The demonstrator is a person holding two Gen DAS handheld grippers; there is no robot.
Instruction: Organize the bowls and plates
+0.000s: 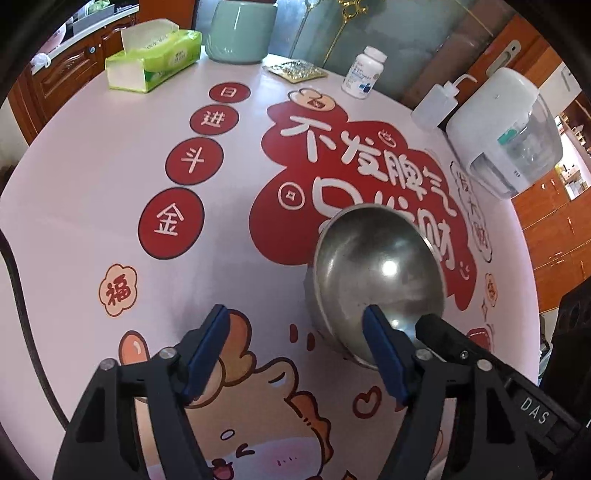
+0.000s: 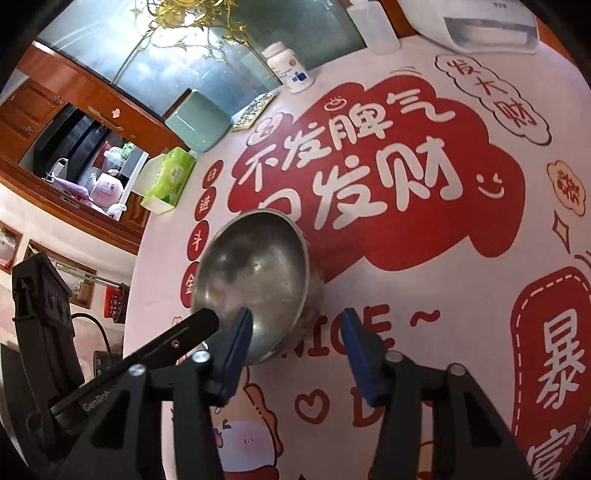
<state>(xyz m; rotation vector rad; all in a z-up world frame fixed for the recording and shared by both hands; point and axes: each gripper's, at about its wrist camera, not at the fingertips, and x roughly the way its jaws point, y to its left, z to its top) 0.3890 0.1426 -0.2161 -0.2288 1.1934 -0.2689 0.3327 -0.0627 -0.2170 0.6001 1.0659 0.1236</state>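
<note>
Left wrist view: steel bowl (image 1: pixel 376 273) sits empty on the table (image 1: pixel 92 206); left gripper (image 1: pixel 295 332) and right gripper (image 2: pixel 295 328) gape, holding nothing.

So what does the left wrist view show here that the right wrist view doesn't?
Only the left wrist view shows the white appliance with its clear tank whole and the squeeze bottle's bent spout. Only the right wrist view shows the wooden counter opening with clutter beyond the table. Both show the metal bowl on the printed tablecloth, the tissue box, green container, pill bottle, and both tongs, left and right, open beside the bowl.
</note>
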